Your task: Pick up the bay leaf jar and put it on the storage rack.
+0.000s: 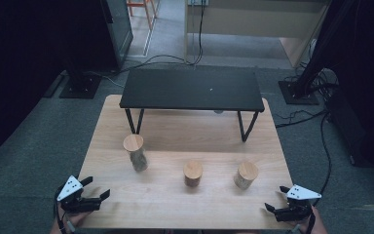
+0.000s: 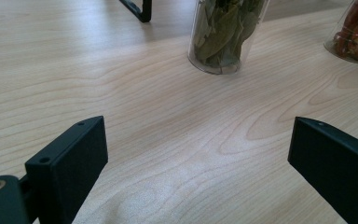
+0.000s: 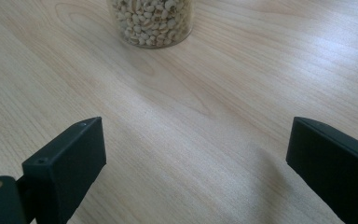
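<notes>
Jars with wooden lids are set upright in a loose row on the wooden table (image 1: 126, 204): a leaf jar (image 1: 135, 152) at the left, a middle jar (image 1: 193, 173), and a bean jar (image 1: 246, 175) at the right, all in front of a black shelf (image 1: 192, 89). The left gripper (image 1: 97, 187) is held at the near left corner and the right gripper (image 1: 276, 199) at the near right corner. Both are seen with jaws spread wide and nothing between them, well apart from the jars.
</notes>
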